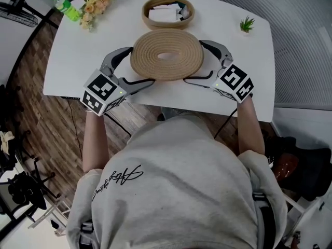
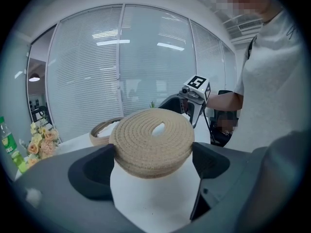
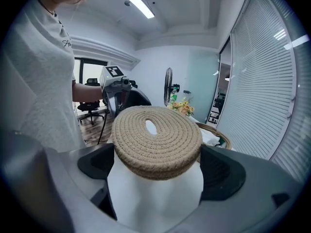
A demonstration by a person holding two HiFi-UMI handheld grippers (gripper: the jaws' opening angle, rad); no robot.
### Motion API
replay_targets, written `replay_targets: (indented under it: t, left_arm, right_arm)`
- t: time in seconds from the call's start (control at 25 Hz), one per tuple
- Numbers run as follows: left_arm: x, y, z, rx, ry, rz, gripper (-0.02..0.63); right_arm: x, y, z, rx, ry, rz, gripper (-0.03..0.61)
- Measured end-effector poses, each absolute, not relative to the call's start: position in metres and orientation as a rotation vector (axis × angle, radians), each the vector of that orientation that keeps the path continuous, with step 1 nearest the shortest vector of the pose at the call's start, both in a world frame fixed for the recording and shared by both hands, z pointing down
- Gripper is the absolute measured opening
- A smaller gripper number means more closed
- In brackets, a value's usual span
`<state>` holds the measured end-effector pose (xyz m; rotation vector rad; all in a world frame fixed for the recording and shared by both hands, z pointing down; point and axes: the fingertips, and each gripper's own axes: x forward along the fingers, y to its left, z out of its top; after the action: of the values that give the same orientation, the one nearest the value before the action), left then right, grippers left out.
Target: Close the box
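Observation:
A round coiled-rope lid with an oval hole in its middle is held over the white table, near its front edge. My left gripper clasps the lid's left side and my right gripper its right side. Seen from the left gripper view, the lid fills the gap between the jaws of the left gripper. The right gripper grips the lid the same way. Behind the lid stands the open woven basket, holding white items.
A green bottle and a bunch of flowers lie at the table's back left. A small potted plant stands at the back right. The person's torso fills the foreground.

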<state>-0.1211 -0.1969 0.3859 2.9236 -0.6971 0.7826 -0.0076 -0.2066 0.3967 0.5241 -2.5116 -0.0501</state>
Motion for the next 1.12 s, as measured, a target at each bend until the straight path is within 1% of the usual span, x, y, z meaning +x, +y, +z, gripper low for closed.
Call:
replay_targets:
  t: [1.12]
  left_arm:
    - [-0.113,-0.256,0.375,2.928,-0.708,0.732,0.499]
  right_arm:
    - [0.001,-0.267,0.383,0.516,-2.522,-0.061,0.555]
